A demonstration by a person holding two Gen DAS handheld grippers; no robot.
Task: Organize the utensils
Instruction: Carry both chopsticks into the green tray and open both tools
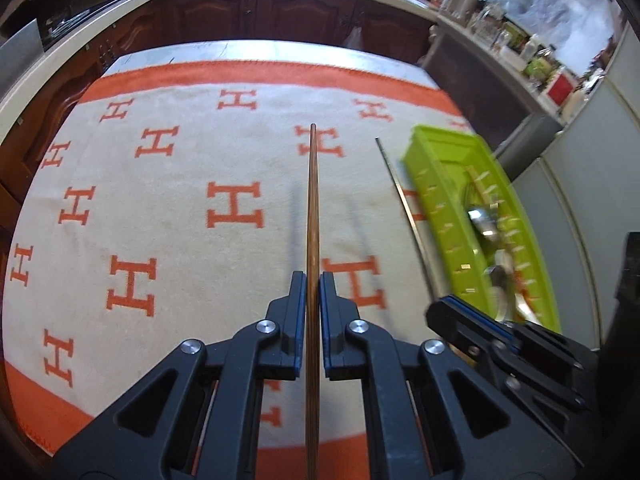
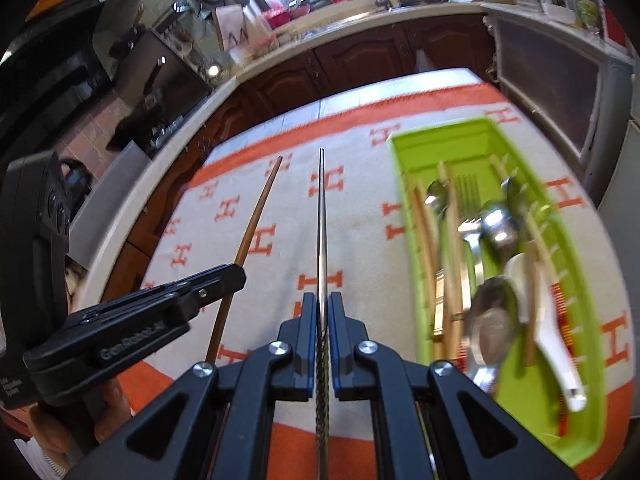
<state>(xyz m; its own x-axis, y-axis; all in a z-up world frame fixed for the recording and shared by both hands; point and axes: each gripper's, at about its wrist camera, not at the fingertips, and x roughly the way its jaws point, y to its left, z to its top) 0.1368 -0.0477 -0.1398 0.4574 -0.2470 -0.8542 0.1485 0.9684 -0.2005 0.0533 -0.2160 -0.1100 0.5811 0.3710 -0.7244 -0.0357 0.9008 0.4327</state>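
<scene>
Wooden and steel chopsticks, one clamped in each gripper above the surface.

The left gripper (image 1: pixel 313 280) has its jaws pressed on a wooden chopstick (image 1: pixel 313 208); the right gripper (image 2: pixel 322 304) pinches a metal chopstick (image 2: pixel 321 220). Both sticks point forward over the orange-and-cream H-patterned blanket (image 1: pixel 160 200). To the right lies the green utensil tray (image 2: pixel 408 216), holding spoons, a fork and chopsticks.

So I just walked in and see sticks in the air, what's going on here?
A person is sorting utensils with two handheld claws. The left claw is shut on a wooden chopstick, the right claw on a metal chopstick, both held above the orange-patterned cloth. The green tray to the right already holds spoons, forks and chopsticks.
</scene>
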